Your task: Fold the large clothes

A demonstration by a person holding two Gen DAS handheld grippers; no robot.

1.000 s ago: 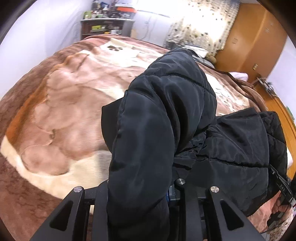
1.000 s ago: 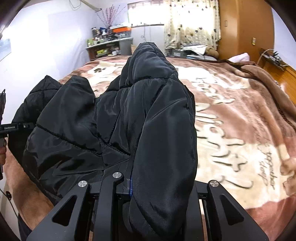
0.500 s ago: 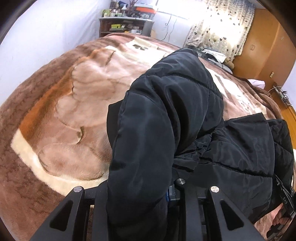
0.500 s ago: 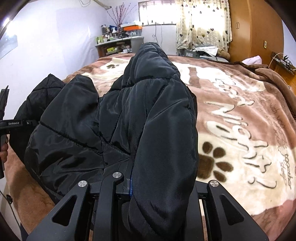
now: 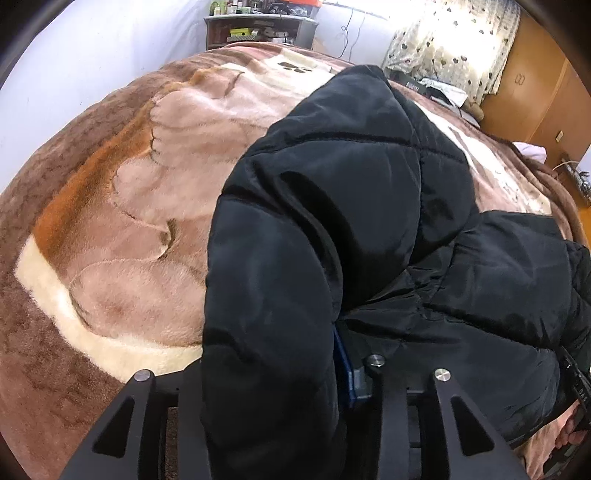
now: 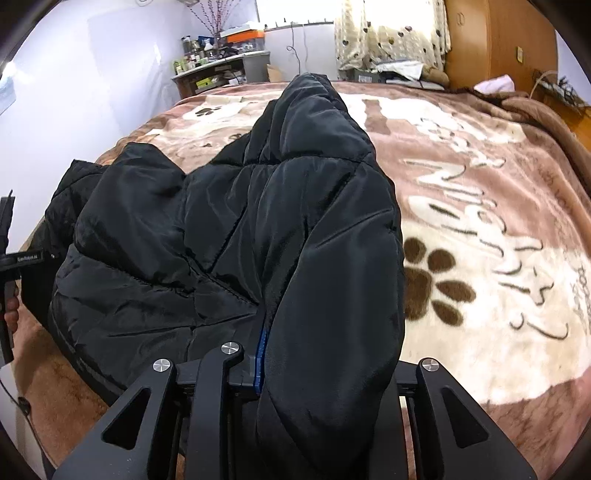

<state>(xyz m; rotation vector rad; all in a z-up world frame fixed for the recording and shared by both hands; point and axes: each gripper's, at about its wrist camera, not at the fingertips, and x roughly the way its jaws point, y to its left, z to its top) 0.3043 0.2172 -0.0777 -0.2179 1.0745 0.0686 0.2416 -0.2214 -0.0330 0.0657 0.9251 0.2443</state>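
Note:
A black puffer jacket (image 5: 351,221) lies bunched on a brown blanket (image 5: 110,221) that covers a bed. My left gripper (image 5: 269,369) has a thick padded fold of it between its jaws. The jaws are opening, and the blue pad (image 5: 341,369) still lies against the fabric. My right gripper (image 6: 328,365) holds another padded fold of the jacket (image 6: 314,221). Its jaws are easing open too, with its blue pad (image 6: 260,350) on the cloth. The far finger of each gripper is hidden by the jacket. Each view catches the other gripper at its edge, held by a hand (image 6: 13,302).
The blanket (image 6: 480,258) with paw prints and lettering spreads wide to the right of the jacket. A cluttered shelf (image 6: 221,70) stands by the far wall. Next to it are a curtained window (image 6: 391,33) and a wooden wardrobe (image 6: 498,44).
Both grippers have sunk toward the bed with the jacket, so the blanket looks nearer. The left gripper's jaws stand a little wider than before.

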